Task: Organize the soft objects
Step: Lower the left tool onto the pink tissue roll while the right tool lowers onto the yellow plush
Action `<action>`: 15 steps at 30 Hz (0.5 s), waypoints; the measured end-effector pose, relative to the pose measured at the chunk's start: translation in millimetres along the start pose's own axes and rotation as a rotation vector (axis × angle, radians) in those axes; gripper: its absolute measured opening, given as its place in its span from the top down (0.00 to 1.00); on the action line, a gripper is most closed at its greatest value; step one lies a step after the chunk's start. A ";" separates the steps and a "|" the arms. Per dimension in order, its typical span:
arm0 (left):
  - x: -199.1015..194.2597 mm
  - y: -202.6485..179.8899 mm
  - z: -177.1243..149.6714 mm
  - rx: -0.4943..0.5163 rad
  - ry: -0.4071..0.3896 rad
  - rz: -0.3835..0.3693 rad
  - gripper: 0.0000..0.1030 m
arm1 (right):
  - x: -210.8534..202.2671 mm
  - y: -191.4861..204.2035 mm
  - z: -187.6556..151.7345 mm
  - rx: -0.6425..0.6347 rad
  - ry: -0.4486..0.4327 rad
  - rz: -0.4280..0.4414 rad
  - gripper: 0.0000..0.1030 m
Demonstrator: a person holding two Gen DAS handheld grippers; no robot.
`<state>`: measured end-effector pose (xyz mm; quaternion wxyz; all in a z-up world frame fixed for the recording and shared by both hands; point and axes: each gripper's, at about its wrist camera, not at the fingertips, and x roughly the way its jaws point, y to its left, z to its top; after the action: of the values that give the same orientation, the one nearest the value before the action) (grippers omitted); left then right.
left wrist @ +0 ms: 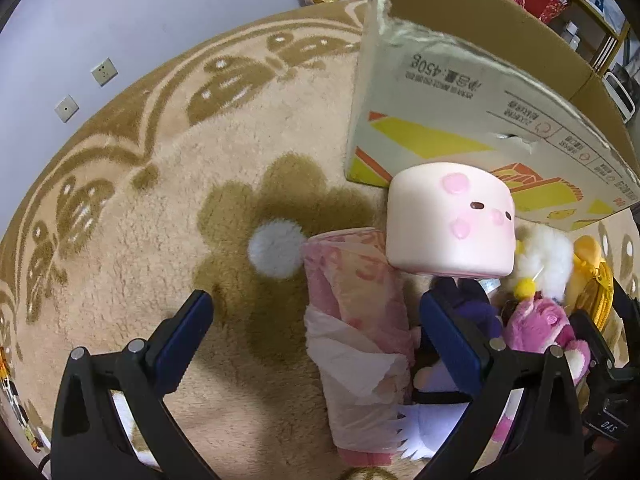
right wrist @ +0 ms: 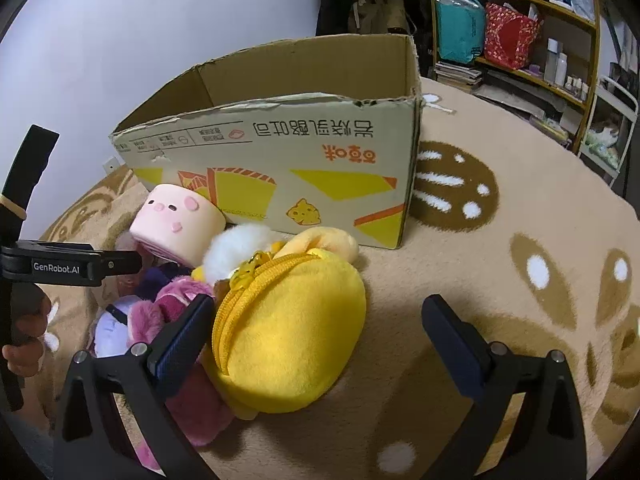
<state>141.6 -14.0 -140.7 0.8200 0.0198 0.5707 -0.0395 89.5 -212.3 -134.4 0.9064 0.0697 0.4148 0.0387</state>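
Note:
A pile of soft toys lies on the carpet in front of an open cardboard box (left wrist: 432, 92) (right wrist: 280, 160). My left gripper (left wrist: 320, 336) is open, its fingers on either side of a pink rolled cloth bundle (left wrist: 356, 312) without touching it. Behind the bundle sits a pink marshmallow plush (left wrist: 448, 220) (right wrist: 176, 224). My right gripper (right wrist: 320, 336) is open around a yellow zip plush pouch (right wrist: 288, 340) (left wrist: 592, 280); its left finger presses the pouch's side, and its right finger stands apart. A magenta plush (right wrist: 176, 308) (left wrist: 548, 328) and a white fluffy toy (right wrist: 236, 252) (left wrist: 548, 252) lie between.
The beige patterned carpet (left wrist: 160, 200) (right wrist: 520, 320) stretches left and right of the pile. Wooden shelves (right wrist: 520, 32) with bags and bottles stand at the back right. The body of the left hand-held device (right wrist: 60, 266), held by a hand (right wrist: 24, 332), shows at the left edge.

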 end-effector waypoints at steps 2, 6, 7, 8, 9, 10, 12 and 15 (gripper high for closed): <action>4.1 -0.5 -0.4 -0.006 0.017 -0.012 0.01 | 0.6 0.5 -0.2 0.003 0.006 0.004 0.00; 11.7 -2.6 -1.2 0.002 0.034 0.013 0.01 | 1.9 -2.9 -0.5 0.024 0.012 0.021 0.00; 12.4 -3.2 -1.5 0.003 0.034 0.018 0.01 | 1.3 -2.7 -0.4 0.020 0.007 0.010 0.00; 13.0 -3.1 -1.6 0.003 0.033 0.022 0.01 | 0.9 -3.1 -0.4 0.015 0.005 0.006 0.00; 13.2 -3.2 -1.2 0.000 0.032 0.028 0.01 | 1.4 -2.2 -0.4 0.011 0.006 0.005 0.00; 13.8 -3.2 -0.7 -0.001 0.033 0.032 0.01 | 1.9 -1.6 -0.7 0.011 0.007 0.004 0.00; 15.4 -3.9 -1.3 -0.001 0.037 0.039 0.01 | 3.0 -2.0 -1.6 0.016 0.011 0.010 0.00; 18.4 -5.0 -1.2 -0.003 0.044 0.042 0.01 | 5.2 -4.6 -1.8 0.030 0.016 0.019 0.00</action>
<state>146.4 -19.7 -158.3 0.8078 0.0316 0.5882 -0.0210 91.5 -216.0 -140.2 0.9016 0.0870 0.4217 0.0413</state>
